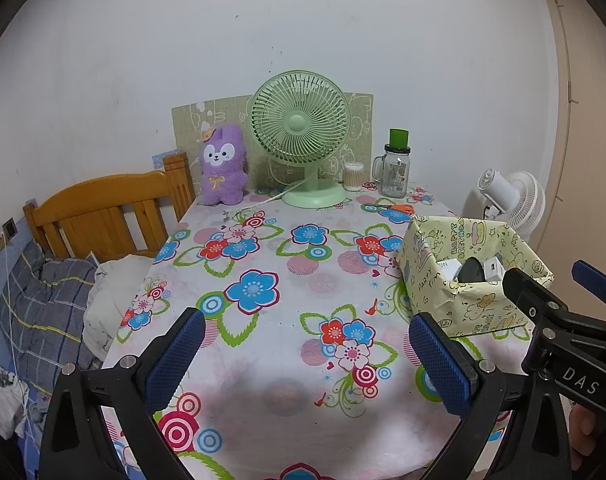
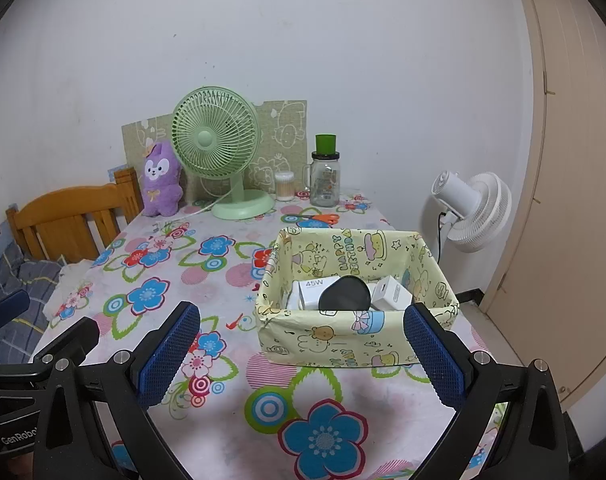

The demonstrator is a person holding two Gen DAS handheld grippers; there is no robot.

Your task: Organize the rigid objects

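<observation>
A yellow cartoon-print box (image 2: 343, 340) stands on the flowered tablecloth (image 2: 163, 280), right of centre. Inside it lie a white box marked 45W (image 2: 315, 286), a dark oval object (image 2: 345, 294) and another small white box (image 2: 391, 292). My right gripper (image 2: 303, 344) is open just in front of the yellow box, with nothing between its fingers. In the left wrist view the yellow box (image 1: 463, 296) sits to the right, and my left gripper (image 1: 307, 344) is open over bare tablecloth (image 1: 263, 340). The right gripper's black frame (image 1: 563, 320) shows at that view's right edge.
At the back of the table stand a green desk fan (image 2: 219, 152), a purple plush toy (image 2: 161, 180), a cotton-swab jar (image 2: 285, 186) and a glass mug jar with a green cap (image 2: 325, 176). Orange scissors (image 2: 319, 218) lie behind the box. A wooden bed headboard (image 1: 103, 208) is left; a white floor fan (image 2: 475, 212) right.
</observation>
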